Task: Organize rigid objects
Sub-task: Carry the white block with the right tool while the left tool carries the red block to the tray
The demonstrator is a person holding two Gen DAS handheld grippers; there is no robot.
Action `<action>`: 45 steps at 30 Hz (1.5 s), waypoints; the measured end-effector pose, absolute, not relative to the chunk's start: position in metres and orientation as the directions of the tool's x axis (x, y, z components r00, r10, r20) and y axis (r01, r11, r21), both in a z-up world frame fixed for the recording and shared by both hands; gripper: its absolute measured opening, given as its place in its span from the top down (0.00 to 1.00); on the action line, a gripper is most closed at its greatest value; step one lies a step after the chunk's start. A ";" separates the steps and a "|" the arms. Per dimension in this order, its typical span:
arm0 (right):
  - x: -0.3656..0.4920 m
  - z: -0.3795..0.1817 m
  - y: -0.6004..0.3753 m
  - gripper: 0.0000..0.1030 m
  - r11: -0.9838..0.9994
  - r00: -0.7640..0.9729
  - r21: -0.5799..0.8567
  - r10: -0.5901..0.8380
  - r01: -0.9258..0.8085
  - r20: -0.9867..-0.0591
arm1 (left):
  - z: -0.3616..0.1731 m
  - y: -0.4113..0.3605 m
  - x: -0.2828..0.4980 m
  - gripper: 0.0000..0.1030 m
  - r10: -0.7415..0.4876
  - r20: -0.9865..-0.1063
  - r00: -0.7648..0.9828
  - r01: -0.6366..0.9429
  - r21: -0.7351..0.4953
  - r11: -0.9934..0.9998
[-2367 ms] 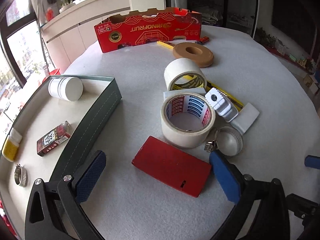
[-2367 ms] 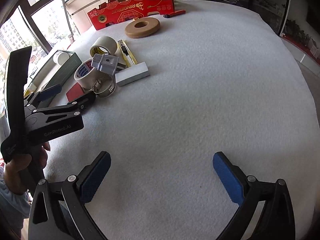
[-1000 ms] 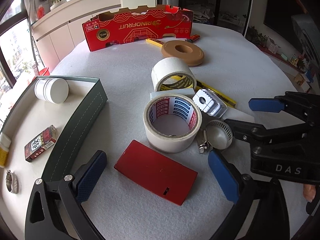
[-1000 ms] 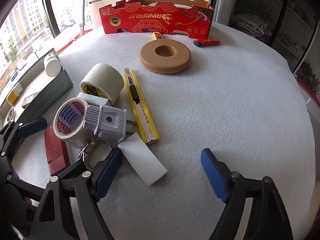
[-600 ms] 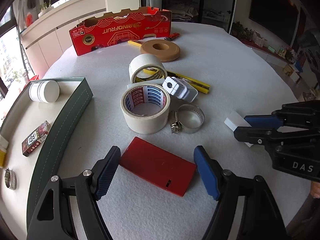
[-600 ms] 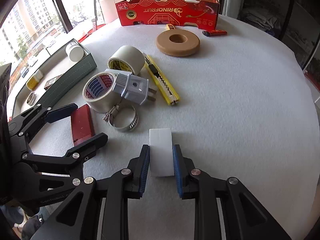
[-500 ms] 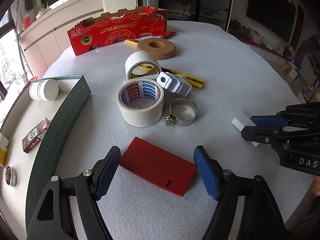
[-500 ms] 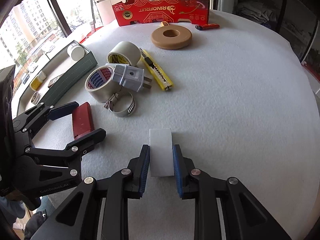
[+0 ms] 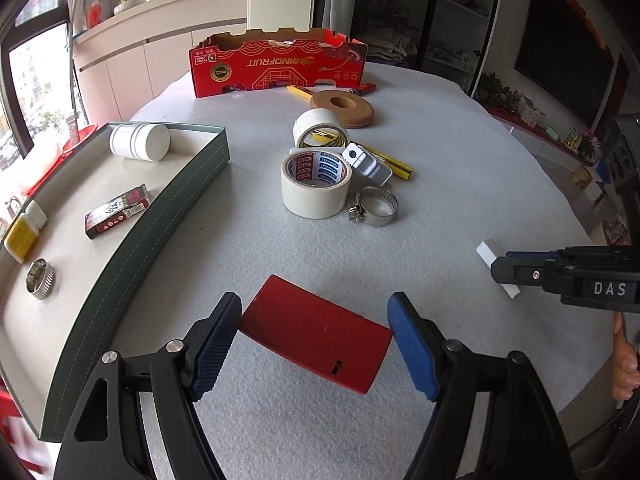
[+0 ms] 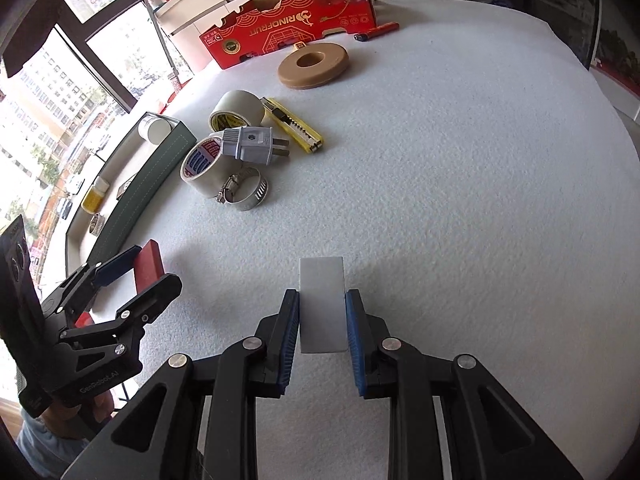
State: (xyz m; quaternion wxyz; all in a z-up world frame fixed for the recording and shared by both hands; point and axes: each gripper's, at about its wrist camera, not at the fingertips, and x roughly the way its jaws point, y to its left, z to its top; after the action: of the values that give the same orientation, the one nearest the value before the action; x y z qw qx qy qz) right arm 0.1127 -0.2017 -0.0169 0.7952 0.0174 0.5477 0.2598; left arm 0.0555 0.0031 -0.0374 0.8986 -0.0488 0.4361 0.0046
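My right gripper [image 10: 322, 320] is shut on a white rectangular block [image 10: 322, 300] and holds it above the table; the block also shows in the left wrist view [image 9: 490, 254]. My left gripper [image 9: 314, 344] is closed against both short ends of a flat red box [image 9: 316, 338], which also shows in the right wrist view [image 10: 149, 266]. A green tray [image 9: 176, 204] at the left holds a white jar [image 9: 140, 141], a small red packet [image 9: 117, 211], a yellow bottle [image 9: 24, 232] and a hose clamp [image 9: 40, 278].
Mid-table lie two tape rolls [image 9: 316, 188] [image 9: 320, 128], a grey plug [image 9: 366, 162], a hose clamp [image 9: 374, 206] and a yellow utility knife [image 10: 292, 124]. Further back are a tan ring [image 9: 342, 104], a lighter [image 10: 376, 32] and a red cardboard box [image 9: 276, 62].
My left gripper has narrowed onto the red box and holds it. My right gripper, still shut on the white block, has pulled back away from the pile.
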 end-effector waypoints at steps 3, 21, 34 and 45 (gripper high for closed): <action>0.107 -0.010 -0.197 0.76 0.856 0.266 0.326 0.449 -0.401 -0.853 | -0.030 0.012 0.046 0.24 -0.030 -0.772 0.635 -0.080 -0.105 0.991; 0.087 0.048 -0.112 0.76 0.785 0.312 0.283 0.509 -0.551 -0.802 | 0.025 0.077 0.004 0.24 0.197 -0.696 0.691 -0.380 -0.117 0.918; 0.088 0.091 0.006 0.76 0.645 0.274 0.260 0.606 -0.719 -0.747 | 0.063 0.151 -0.019 0.24 0.404 -0.641 0.653 -0.589 -0.093 0.803; 0.106 0.095 0.067 0.76 0.593 0.253 0.231 0.619 -0.771 -0.744 | 0.061 0.184 -0.004 0.24 0.473 -0.641 0.604 -0.661 -0.071 0.747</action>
State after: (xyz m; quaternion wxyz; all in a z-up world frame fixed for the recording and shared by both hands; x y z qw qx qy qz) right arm 0.1057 0.0670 0.0946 0.7863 -0.0903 0.4221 0.4420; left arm -0.0036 0.1838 0.0613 0.8826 -0.1523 0.3075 0.3212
